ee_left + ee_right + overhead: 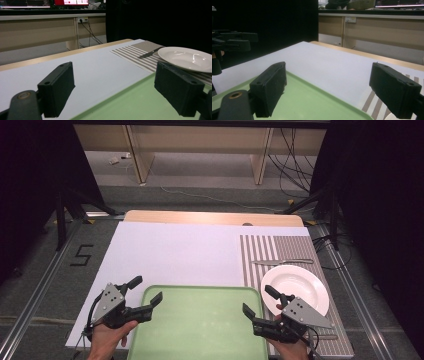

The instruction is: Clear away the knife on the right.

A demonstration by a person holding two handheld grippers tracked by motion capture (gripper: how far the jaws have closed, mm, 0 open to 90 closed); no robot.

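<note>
The green tray (200,322) lies at the near edge of the tabletop (175,250), its long axis running left to right, and the two claws flank its short ends. The left claw (146,296) hangs over the tray's near-left corner, jaws spread wide and holding nothing, one jaw out over the white sheet (185,252) and the other over the green surface, so the left rim passes between them. The right claw (257,302) mirrors it at the right end, likewise released and empty, one jaw above the tray and the other toward the striped placemat (280,247). Both point forward and slightly inward, each held by a hand coming in from the near edge, low and roughly level. Each claw is just beside its own rim, so a two-handed lift looks likely, with each needing only to settle onto its edge and close.

Beyond the right claw, the white plate (295,288) sits on the placemat just beside the tray's far-right corner, apparently apart from it. A knife (282,262) lies crosswise behind the plate.
</note>
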